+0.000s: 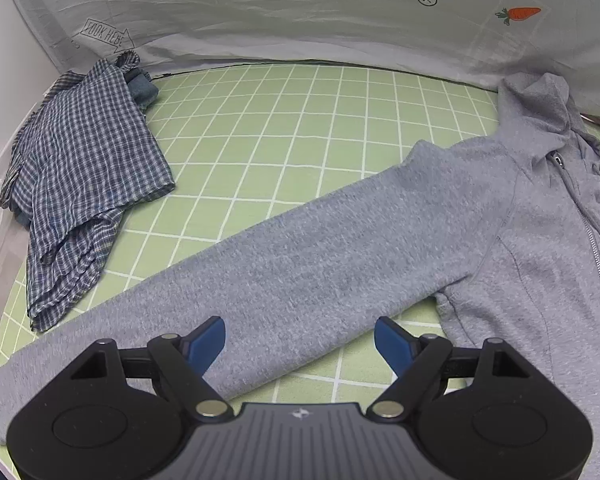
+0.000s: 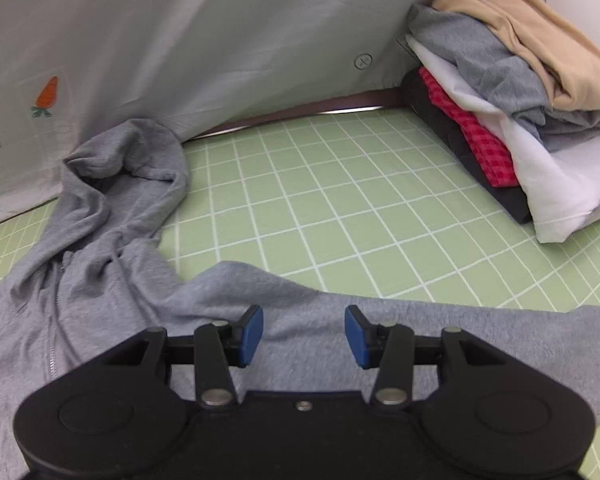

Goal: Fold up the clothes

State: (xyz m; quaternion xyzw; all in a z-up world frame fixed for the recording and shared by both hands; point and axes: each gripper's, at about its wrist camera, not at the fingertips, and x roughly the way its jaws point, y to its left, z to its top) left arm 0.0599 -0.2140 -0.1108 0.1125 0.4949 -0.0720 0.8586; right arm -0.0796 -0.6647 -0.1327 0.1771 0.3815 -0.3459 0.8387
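Note:
A grey zip hoodie (image 1: 532,248) lies spread on the green grid mat (image 1: 284,120). In the left wrist view one sleeve (image 1: 284,264) stretches flat toward the lower left. My left gripper (image 1: 300,346) hovers over that sleeve, open wide, its blue pads clear of the cloth. In the right wrist view the hoodie (image 2: 100,248) shows its hood at the left, and the other sleeve (image 2: 480,340) runs to the right. My right gripper (image 2: 304,336) is open above this sleeve, with nothing pinched between its pads.
A crumpled blue checked shirt (image 1: 84,176) lies at the mat's left edge. A stack of folded clothes (image 2: 512,120) sits in the far right corner. A white cloth backdrop (image 2: 180,40) with carrot prints walls off the back. Open mat (image 2: 340,208) lies between hoodie and stack.

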